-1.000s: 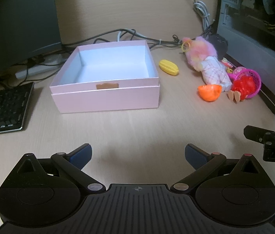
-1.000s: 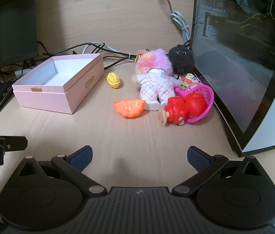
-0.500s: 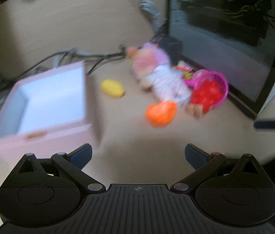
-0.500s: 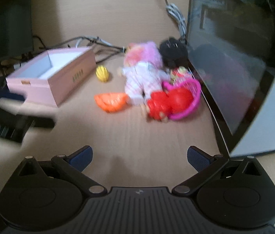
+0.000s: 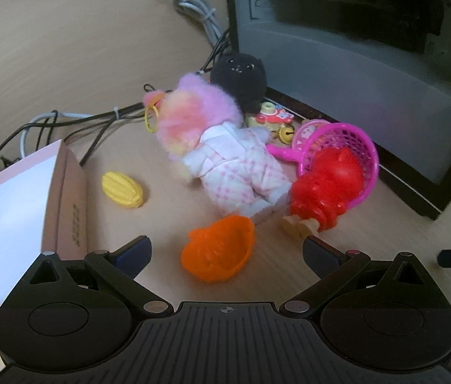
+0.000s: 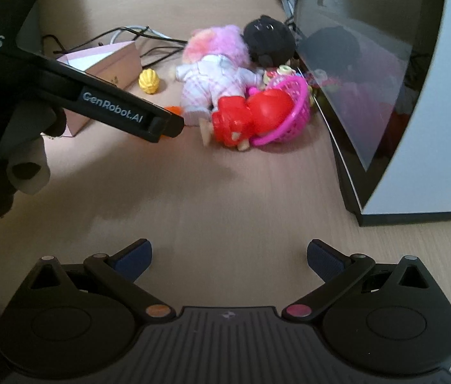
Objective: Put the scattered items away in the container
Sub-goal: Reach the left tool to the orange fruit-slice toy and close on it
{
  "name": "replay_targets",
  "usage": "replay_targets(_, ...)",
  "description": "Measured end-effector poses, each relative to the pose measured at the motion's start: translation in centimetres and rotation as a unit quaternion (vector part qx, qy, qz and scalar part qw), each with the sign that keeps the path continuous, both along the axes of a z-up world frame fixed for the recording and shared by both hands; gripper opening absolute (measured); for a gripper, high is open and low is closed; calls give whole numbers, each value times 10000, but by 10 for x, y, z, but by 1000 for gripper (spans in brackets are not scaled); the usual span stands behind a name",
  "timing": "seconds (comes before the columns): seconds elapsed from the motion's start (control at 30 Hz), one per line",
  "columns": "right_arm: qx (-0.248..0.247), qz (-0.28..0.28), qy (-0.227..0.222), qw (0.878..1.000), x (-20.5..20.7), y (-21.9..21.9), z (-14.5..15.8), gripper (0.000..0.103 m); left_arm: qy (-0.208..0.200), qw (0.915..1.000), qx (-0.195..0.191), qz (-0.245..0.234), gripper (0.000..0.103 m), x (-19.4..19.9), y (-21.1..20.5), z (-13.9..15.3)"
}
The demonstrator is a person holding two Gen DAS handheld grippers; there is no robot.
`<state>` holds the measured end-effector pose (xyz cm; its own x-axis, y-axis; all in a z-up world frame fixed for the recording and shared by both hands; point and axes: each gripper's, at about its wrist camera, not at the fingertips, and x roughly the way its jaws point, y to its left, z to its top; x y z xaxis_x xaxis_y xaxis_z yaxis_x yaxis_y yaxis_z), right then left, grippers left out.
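Right now the orange toy shell is lying low in the middle of the left wrist view, framed between the parted fingers of the left gripper, which is holding nothing; it looks lined up as the nearest piece to lift. Just above it the pink-haired doll, red toy in its magenta basket, and yellow corn are crowding against the computer case. The pink box is waiting at the left edge, mouth up. The right gripper is hanging back over bare desk, fingers apart and empty.
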<state>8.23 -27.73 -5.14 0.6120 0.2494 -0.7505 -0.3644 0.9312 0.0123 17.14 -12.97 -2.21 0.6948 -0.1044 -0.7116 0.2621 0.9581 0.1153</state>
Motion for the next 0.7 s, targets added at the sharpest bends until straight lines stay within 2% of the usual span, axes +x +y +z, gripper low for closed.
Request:
replay_targets(0.13, -62, 36, 98, 9999, 3, -3, -4, 103, -71, 10000, 46, -1, 102, 3, -2, -3)
replay_targets(0.17, -78, 44, 122, 9999, 4, -3, -4, 103, -73, 9999, 71, -11, 98, 4, -3, -4)
replay_targets(0.2, -88, 66, 133, 9999, 4, -3, -4, 103, -74, 9999, 95, -21, 92, 4, -5, -4)
replay_targets(0.23, -93, 89, 138, 9998, 4, -4, -4, 103, -66, 9999, 122, -29, 71, 5, -6, -5)
replay_targets(0.27, -92, 99, 146, 9998, 4, -4, -4, 103, -14, 9999, 152, -20, 64, 7, -7, -7)
replay_targets(0.53, -103, 143, 154, 9997, 5, -5, -3, 103, 109, 9997, 161, 114, 65, 9, -5, -14)
replay_targets(0.6, -111, 144, 163, 9997, 6, -5, -3, 103, 95, 9997, 225, 94, 53, 8, -6, -14)
replay_targets(0.67, -119, 167, 168, 9996, 8, -4, -3, 103, 92, 9995, 278, 75, 33, 7, -5, -14)
replay_targets(0.7, -122, 186, 168, 9996, 8, -4, -3, 103, 107, 9996, 261, 71, 31, 6, -4, -14)
